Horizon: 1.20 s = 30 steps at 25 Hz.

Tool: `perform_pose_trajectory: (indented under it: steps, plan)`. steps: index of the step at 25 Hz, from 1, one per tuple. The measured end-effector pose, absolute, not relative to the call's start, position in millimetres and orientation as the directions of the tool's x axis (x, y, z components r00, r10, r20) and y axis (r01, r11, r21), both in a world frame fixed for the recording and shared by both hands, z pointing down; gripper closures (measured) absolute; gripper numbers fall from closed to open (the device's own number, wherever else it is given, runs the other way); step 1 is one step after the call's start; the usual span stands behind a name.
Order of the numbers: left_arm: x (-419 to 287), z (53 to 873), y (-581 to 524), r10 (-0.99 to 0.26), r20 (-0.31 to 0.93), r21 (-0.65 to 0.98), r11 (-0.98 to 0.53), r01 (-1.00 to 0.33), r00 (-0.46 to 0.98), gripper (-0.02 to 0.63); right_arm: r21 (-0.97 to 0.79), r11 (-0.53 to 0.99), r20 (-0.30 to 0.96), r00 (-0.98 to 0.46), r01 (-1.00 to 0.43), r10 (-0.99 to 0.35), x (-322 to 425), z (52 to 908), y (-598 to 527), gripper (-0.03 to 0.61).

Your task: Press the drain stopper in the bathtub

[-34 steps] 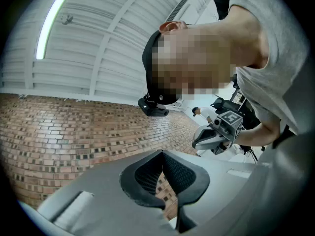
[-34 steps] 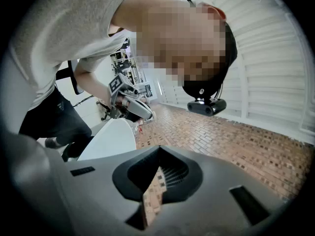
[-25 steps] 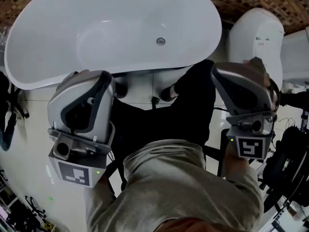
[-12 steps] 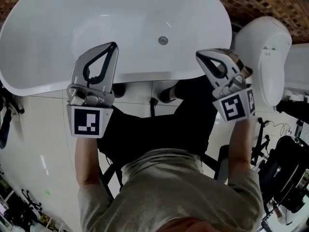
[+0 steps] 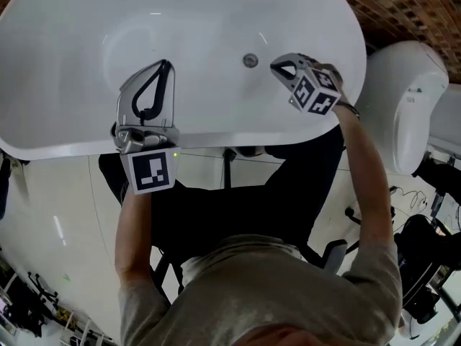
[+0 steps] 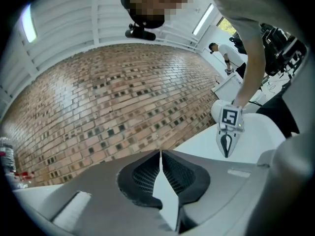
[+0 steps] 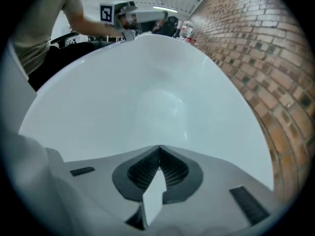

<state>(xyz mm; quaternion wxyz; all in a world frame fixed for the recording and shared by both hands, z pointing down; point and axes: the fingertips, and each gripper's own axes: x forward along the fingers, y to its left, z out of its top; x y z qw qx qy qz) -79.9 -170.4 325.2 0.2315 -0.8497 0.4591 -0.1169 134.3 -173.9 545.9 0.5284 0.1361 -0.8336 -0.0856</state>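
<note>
At the left of the head view, the left gripper (image 5: 166, 66) hangs over the near rim of the white bathtub (image 5: 65, 144), its jaws pressed together on nothing. Upper centre, the round drain stopper (image 5: 250, 60) sits in the tub. Just right of it, the right gripper (image 5: 274, 65) points toward it, jaws likewise closed and empty.

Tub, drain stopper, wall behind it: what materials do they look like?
Bathtub: glossy white, smooth with soft highlights; acrylic or enamel, cannot tell which.
Drain stopper: small round grey disc with a metallic sheen, likely chromed metal.
Wall: matte brown brick, mortar joints visible.
</note>
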Motion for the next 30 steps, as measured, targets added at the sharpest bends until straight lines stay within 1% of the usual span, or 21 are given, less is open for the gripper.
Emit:
perform_pose_trajectory:
  steps: [3,6,13,15,18,22,26,30]
  plan:
    - [-78,332,-178,-0.848,-0.042,-0.549,-0.423,-0.721,0.529,0.609,0.211,0.971,0.903,-0.357,-0.114,-0.238,132,601,-196,0.578]
    - [-73,345,-179,-0.847,-0.026,-0.582,-0.42,-0.696,0.531,0.609,0.128,0.986,0.94,-0.303,-0.109,-0.155,135,656,-208,0.578]
    - [-53,363,-181,-0.816,0.062,-0.6,-0.49,-0.633,0.574,0.609,-0.02,0.976,0.975,-0.22,-0.218,-0.029,164,769,-223,0.578]
    - [-51,368,-181,-0.807,0.083,-0.596,-0.511,-0.62,0.585,0.609,-0.018,0.977,0.982,-0.187,-0.212,-0.022,173,793,-228,0.578]
    - [-48,371,-179,-0.791,0.109,-0.599,-0.536,-0.595,0.602,0.609,0.009,0.973,0.986,-0.163,-0.23,-0.048,177,821,-240,0.578]
    - [-49,372,-180,-0.791,0.123,-0.584,-0.546,-0.601,0.599,0.609,0.033,0.961,0.98,-0.18,-0.274,-0.085,170,848,-256,0.578]
    - [-49,375,-181,-0.789,0.138,-0.572,-0.557,-0.602,0.599,0.609,0.004,0.952,0.981,-0.185,-0.306,-0.064,162,872,-255,0.578]
    - [-46,379,-183,-0.785,0.153,-0.569,-0.567,-0.596,0.601,0.609,0.004,0.926,0.976,-0.2,-0.377,-0.086,160,885,-259,0.575]
